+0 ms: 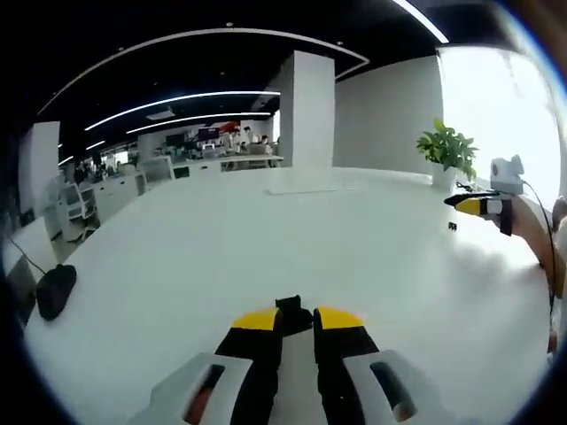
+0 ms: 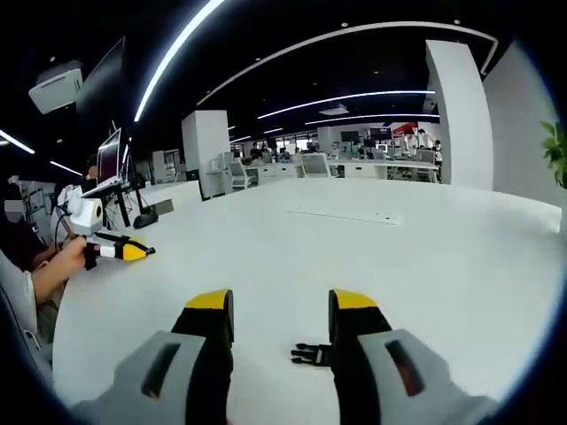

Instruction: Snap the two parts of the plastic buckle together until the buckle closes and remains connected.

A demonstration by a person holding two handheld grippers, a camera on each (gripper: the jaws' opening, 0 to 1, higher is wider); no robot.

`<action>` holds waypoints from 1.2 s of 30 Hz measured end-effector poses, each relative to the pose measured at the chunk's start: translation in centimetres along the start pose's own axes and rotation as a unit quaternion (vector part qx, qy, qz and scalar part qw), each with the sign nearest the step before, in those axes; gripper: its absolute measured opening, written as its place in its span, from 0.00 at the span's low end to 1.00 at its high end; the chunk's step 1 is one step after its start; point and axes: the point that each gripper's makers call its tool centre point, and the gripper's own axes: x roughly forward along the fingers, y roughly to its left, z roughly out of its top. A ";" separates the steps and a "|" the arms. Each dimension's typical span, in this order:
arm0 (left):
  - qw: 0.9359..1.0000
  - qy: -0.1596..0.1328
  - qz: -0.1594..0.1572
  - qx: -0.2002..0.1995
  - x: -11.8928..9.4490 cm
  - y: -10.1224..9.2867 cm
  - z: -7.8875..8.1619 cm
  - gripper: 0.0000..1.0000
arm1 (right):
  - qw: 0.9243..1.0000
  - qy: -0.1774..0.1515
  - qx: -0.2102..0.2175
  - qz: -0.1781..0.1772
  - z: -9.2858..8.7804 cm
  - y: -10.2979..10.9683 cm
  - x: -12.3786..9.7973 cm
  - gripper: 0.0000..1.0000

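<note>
In the left gripper view my left gripper has its yellow-tipped jaws nearly together, shut on a small black buckle part held just over the white table. The other black buckle part lies flat on the table, close against the inner side of my right gripper's right jaw. My right gripper stands open, with nothing held between its jaws. The left gripper view shows the right gripper far to the right with a small dark piece below it. The left gripper appears at the left of the right gripper view.
A potted plant stands at the table's far right edge. A black rounded object with a cable lies at the left edge. A monitor stands far left. A person's hand holds the left gripper. A flat white strip lies mid-table.
</note>
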 end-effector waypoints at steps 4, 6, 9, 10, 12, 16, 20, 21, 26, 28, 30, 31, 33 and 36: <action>1.000 -0.001 0.000 0.004 0.0 0.0 -0.1 0.15 | 1.000 0.001 0.001 0.001 -0.1 0.1 0.0 0.43; 1.000 -0.003 -0.002 0.002 -0.1 -0.1 0.0 0.16 | 1.000 0.001 0.001 0.000 -0.1 0.0 0.0 0.43; 1.000 -0.006 -0.004 0.001 0.0 -0.1 0.1 0.20 | 1.000 0.002 0.000 -0.001 -0.1 0.0 0.0 0.43; 1.000 -0.007 -0.006 -0.001 -0.1 -0.1 0.1 0.20 | 1.000 0.003 0.001 -0.001 -0.2 0.0 0.0 0.43; 1.000 -0.014 -0.008 -0.004 -0.2 0.0 0.3 0.21 | 1.000 0.003 0.001 0.000 -0.2 0.0 0.1 0.43; 1.000 -0.014 -0.020 -0.014 -0.3 0.0 0.6 0.36 | 1.000 0.004 0.001 -0.002 -0.2 -0.1 0.1 0.43; 0.999 -0.018 -0.024 -0.013 -0.4 0.1 0.7 0.39 | 1.000 0.005 0.002 -0.002 -0.3 -0.1 0.1 0.43; 0.999 -0.020 -0.025 -0.015 -0.4 0.1 0.8 0.40 | 1.000 0.006 0.002 -0.002 -0.3 -0.2 0.2 0.43; 0.999 -0.029 -0.031 -0.013 -0.5 0.2 1.1 0.47 | 1.000 0.007 0.003 -0.002 -0.4 -0.3 0.2 0.43; 0.999 -0.033 -0.042 0.002 -0.4 0.1 1.2 0.49 | 1.000 0.008 0.002 -0.003 -0.5 -0.3 0.2 0.43; 0.997 -0.035 -0.058 0.022 -0.4 -0.1 1.3 0.49 | 1.000 0.008 0.002 -0.004 -0.5 -0.4 0.2 0.43; 0.996 -0.039 -0.071 0.028 -0.4 -0.3 1.4 0.49 | 1.000 0.008 0.002 -0.004 -0.5 -0.4 0.2 0.43; 0.995 -0.043 -0.085 0.014 -0.4 -0.4 1.5 0.49 | 1.000 0.008 0.002 -0.004 -0.5 -0.4 0.2 0.43; 0.993 -0.051 -0.103 0.002 -0.6 -0.4 1.7 0.49 | 1.000 0.004 0.003 -0.001 -0.4 -0.4 0.3 0.43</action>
